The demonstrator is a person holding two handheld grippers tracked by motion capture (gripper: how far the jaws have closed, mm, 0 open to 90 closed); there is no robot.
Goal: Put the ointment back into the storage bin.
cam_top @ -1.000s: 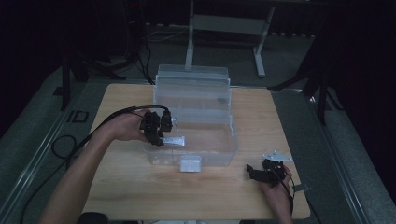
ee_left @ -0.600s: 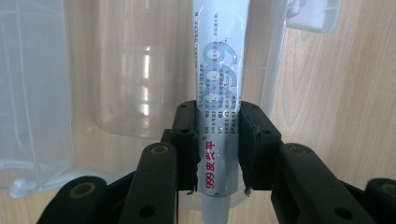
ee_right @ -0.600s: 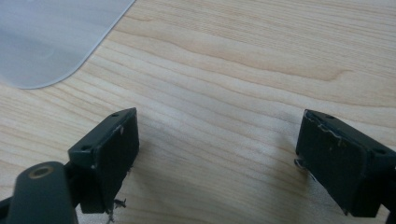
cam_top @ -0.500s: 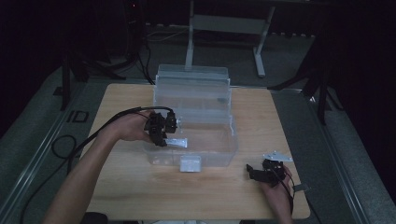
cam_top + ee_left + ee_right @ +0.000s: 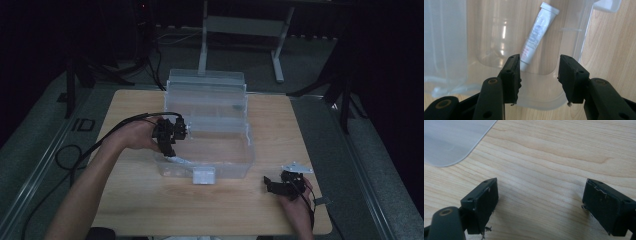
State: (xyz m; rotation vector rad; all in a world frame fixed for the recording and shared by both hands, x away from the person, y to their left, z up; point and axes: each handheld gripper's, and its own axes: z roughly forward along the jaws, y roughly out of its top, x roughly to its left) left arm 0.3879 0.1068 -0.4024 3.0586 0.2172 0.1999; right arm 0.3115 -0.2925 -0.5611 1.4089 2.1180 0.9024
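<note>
Left gripper (image 5: 539, 78) poised over the clear bin (image 5: 210, 145), jaws parted and empty.

Aimed down past the bin's near-left rim, probably lining up on the white tube (image 5: 537, 35) lying flat on the bin floor just beyond the jaws. Long axis slanted, flat crimped end up and to the right in the left gripper view, the other end hidden behind one jaw. Right gripper (image 5: 539, 207) resting wide and empty on the table (image 5: 135, 210) near the front right corner, seemingly parked out of the way.

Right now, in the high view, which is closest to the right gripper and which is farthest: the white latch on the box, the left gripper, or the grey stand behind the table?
1. White latch, on the clear box's near wall, just left of the right gripper.
2. Left gripper, at the box's left wall.
3. Grey stand, on the floor beyond the table's far edge.
</note>
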